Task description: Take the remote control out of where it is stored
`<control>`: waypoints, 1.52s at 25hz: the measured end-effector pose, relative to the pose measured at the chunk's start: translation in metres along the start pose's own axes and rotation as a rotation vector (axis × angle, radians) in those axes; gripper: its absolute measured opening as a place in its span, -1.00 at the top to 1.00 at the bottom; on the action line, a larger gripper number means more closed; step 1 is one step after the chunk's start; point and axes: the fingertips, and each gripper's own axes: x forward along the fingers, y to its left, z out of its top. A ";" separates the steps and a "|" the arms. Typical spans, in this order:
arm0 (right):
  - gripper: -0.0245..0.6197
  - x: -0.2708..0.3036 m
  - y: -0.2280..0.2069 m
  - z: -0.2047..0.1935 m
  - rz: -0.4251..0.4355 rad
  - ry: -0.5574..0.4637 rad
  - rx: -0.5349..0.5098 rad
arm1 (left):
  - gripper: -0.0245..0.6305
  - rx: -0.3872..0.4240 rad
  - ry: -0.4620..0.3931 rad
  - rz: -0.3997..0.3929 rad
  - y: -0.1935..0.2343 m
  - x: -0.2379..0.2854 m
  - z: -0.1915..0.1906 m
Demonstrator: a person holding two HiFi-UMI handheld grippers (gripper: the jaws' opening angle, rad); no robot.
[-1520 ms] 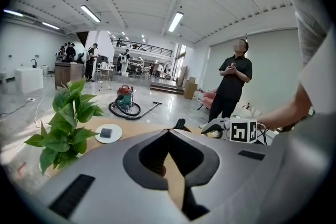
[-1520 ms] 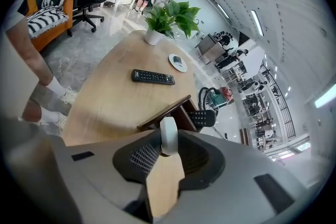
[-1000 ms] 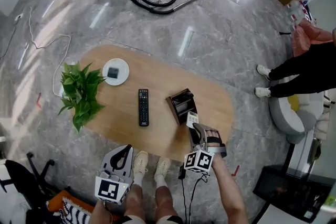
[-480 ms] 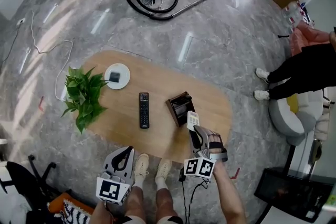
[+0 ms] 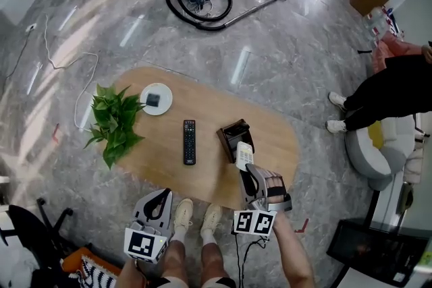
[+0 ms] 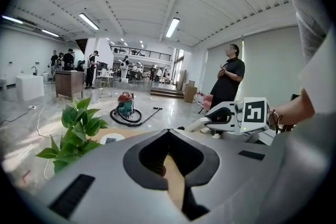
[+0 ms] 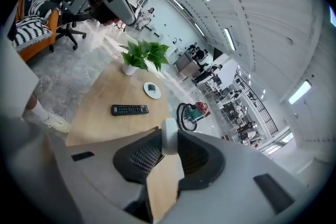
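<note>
Extraction is the step in hand. The right gripper (image 5: 251,172) has its fingers closed on the near end of the white remote control (image 5: 244,154). The remote's far end reaches ahead of the fingers to the mouth of the dark holder (image 5: 233,133) on the table (image 5: 277,138). Whether it has cleared the rim cannot be told. The left gripper (image 5: 162,193) idles well left of those fingers, apparently drawn together on nothing. Judgement: the next move calls for drawing the remote fully clear without tipping the holder.
</note>
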 end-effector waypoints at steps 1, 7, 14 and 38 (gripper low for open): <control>0.60 -0.002 0.000 0.005 -0.003 -0.008 -0.005 | 0.91 -0.001 -0.003 0.004 0.001 -0.003 0.001; 0.60 -0.007 0.003 0.041 -0.007 -0.067 -0.042 | 0.91 -0.008 -0.018 0.038 0.016 -0.023 0.001; 0.60 -0.007 0.017 0.089 0.011 -0.145 -0.086 | 0.91 -0.030 -0.019 0.086 0.036 -0.047 -0.007; 0.61 0.035 0.095 0.200 0.114 -0.317 -0.233 | 0.91 -0.116 -0.019 0.217 0.102 -0.106 -0.043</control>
